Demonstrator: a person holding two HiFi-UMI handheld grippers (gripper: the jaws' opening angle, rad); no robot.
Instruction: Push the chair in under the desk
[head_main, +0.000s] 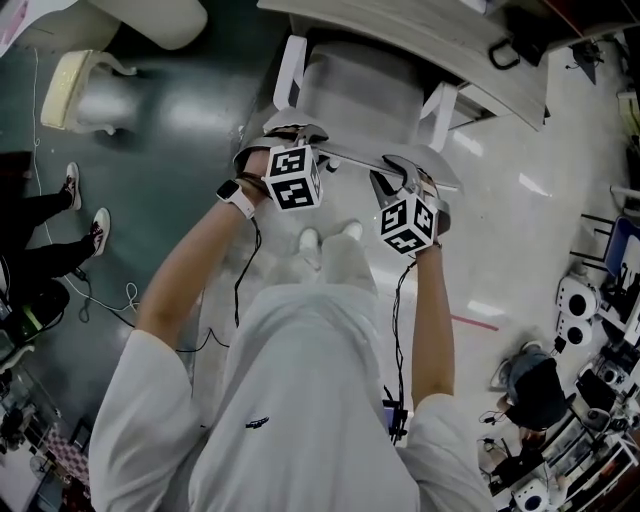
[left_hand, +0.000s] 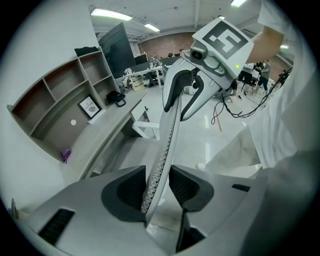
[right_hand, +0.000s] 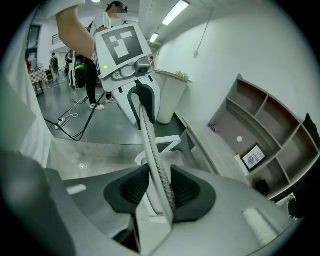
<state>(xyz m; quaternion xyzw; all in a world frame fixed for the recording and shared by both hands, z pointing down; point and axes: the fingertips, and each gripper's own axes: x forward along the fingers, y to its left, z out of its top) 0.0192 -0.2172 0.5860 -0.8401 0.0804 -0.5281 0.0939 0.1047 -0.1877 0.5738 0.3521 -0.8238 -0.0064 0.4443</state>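
Observation:
A white office chair stands with its seat (head_main: 360, 95) partly below the grey desk (head_main: 430, 40). The thin top edge of its mesh backrest (head_main: 345, 157) runs between my two grippers. My left gripper (head_main: 290, 138) is shut on the edge's left end, and in the left gripper view (left_hand: 157, 187) both dark pads press the mesh strip (left_hand: 167, 135). My right gripper (head_main: 395, 172) is shut on the right end, with the strip (right_hand: 150, 145) clamped between its pads (right_hand: 155, 187). Each gripper view shows the other gripper at the far end of the edge.
The chair's white armrests (head_main: 290, 70) (head_main: 440, 105) flank the seat near the desk edge. A cream chair (head_main: 75, 85) stands at the far left. A person's legs and sneakers (head_main: 70, 190) and floor cables (head_main: 100, 295) are at left. Equipment (head_main: 590, 320) crowds the right. A shelf unit (left_hand: 55, 105) sits on the desk.

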